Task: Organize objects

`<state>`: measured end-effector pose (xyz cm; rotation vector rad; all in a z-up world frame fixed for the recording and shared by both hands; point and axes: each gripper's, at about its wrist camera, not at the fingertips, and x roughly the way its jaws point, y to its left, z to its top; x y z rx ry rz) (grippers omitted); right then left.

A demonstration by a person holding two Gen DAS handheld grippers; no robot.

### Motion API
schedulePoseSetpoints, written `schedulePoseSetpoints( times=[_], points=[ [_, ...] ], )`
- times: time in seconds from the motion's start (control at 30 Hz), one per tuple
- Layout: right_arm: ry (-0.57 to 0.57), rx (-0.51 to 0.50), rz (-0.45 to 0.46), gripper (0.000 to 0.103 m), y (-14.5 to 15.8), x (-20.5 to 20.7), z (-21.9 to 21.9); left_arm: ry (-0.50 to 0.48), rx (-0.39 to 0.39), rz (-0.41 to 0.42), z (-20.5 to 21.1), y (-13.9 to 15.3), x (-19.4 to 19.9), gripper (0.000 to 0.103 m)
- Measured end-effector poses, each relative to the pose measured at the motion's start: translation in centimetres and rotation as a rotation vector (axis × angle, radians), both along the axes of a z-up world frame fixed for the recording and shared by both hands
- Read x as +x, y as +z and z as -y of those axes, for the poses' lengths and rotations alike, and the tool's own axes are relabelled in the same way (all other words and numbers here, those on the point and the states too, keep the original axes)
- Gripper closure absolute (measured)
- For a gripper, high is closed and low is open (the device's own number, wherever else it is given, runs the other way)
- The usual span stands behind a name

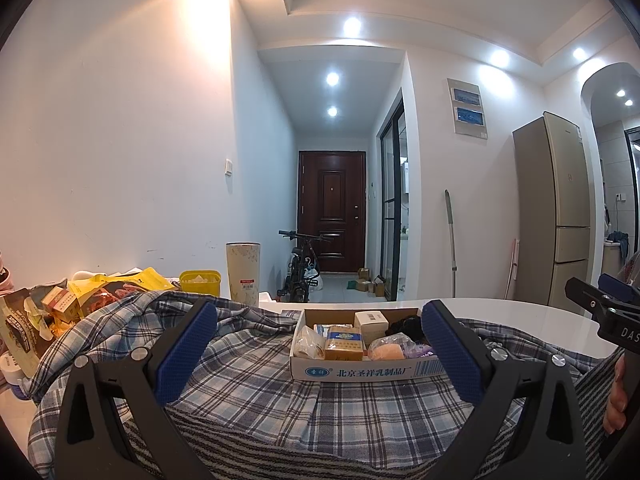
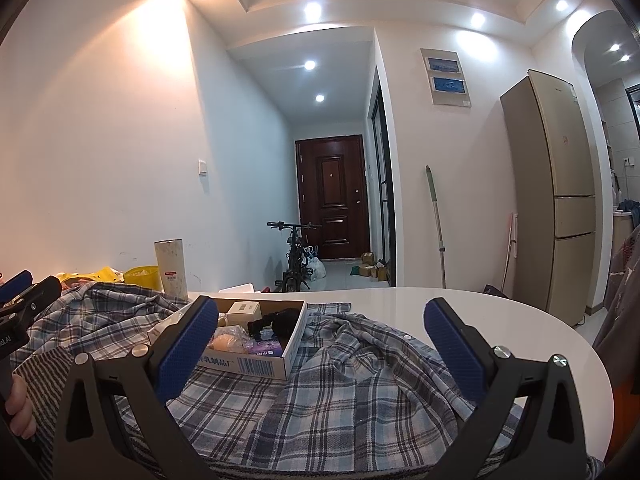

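A shallow white cardboard box [image 1: 368, 372] with blue print sits on a blue plaid shirt [image 1: 260, 392] spread over the white table [image 1: 520, 320]. It holds a yellow packet [image 1: 344, 344], a small white carton [image 1: 372, 322], wrapped buns and a black item. My left gripper [image 1: 320, 352] is open, its blue pads either side of the box, above the shirt. My right gripper [image 2: 320, 344] is open and empty, with the box [image 2: 248, 364] by its left pad [image 2: 184, 352], over the shirt [image 2: 352, 392].
A tall cream tumbler [image 1: 243, 272], a yellow tub [image 1: 200, 282] and a heap of snack packets [image 1: 60, 308] stand at the table's left. A striped grey cloth [image 1: 280, 452] lies under the shirt. A fridge [image 1: 556, 208] stands at the right, and a bicycle [image 1: 300, 268] in the hallway.
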<state>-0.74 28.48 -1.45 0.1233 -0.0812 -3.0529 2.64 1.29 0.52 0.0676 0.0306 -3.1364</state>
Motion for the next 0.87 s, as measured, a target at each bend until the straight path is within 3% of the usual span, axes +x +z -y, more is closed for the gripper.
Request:
schedulePoseSetpoints(
  times=[0.63,0.87],
  points=[
    [0.009,-0.003,-0.017,0.0,0.0,0.3,0.1,0.0,-0.006,-0.008,-0.1,-0.1,0.0,0.0],
    [0.024,-0.01,-0.057,0.0,0.1,1.1,0.0,0.005,-0.013,-0.055,-0.3,0.0,1.0,0.0]
  ],
)
